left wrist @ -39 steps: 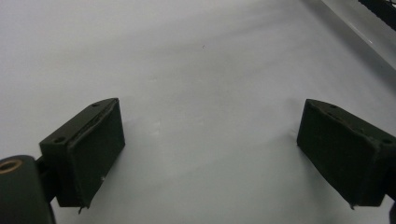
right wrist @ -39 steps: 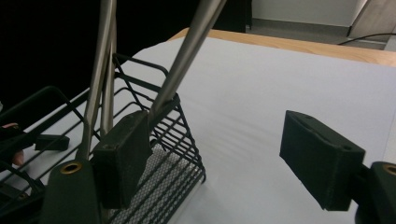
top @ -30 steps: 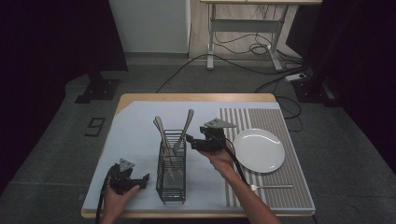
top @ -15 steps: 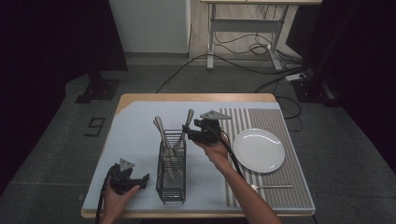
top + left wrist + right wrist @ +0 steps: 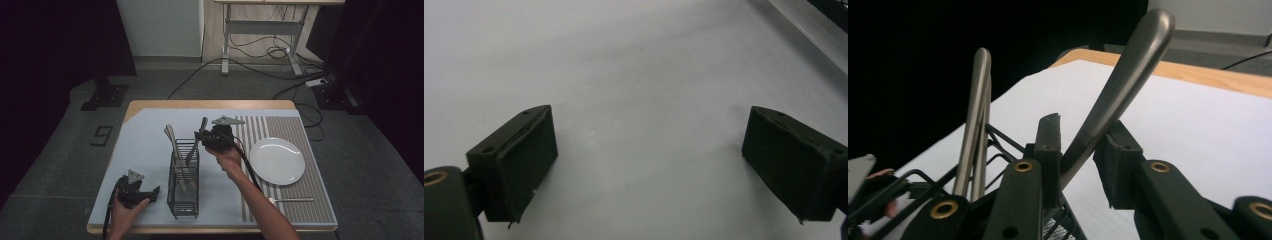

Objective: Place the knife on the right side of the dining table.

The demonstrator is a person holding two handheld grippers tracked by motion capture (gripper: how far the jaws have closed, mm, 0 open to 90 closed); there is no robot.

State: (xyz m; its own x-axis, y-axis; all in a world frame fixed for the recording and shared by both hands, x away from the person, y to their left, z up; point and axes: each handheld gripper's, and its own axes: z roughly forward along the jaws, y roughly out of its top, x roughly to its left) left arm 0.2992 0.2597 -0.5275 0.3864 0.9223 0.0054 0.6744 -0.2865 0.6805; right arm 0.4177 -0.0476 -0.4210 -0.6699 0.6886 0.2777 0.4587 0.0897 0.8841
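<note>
**Right tongs clamped on utensil handle at the wire caddy**

Right tongs (image 5: 1075, 165) are closed on a slanted metal handle (image 5: 1118, 85), pads either side of the shaft low down, rounded end sticking up past them. Grip sits low, probably so the piece can be lifted straight up out of the wire caddy (image 5: 183, 182), or lowered in; can't tell which. From above, the right tongs (image 5: 202, 141) are at the caddy's far end, mid-counter. Two more handles (image 5: 172, 140) lean together in the caddy, just beside the gripped one, not touching it.

Left tongs (image 5: 649, 160) stand wide apart, nothing between them, resting low over bare mat near the counter's front-left corner (image 5: 150, 192), parked clear of the caddy.

White plate (image 5: 277, 161) sits on the striped mat toward the right edge; a spoon (image 5: 290, 200) lies nearer the front edge, likely set out as a place setting.
</note>
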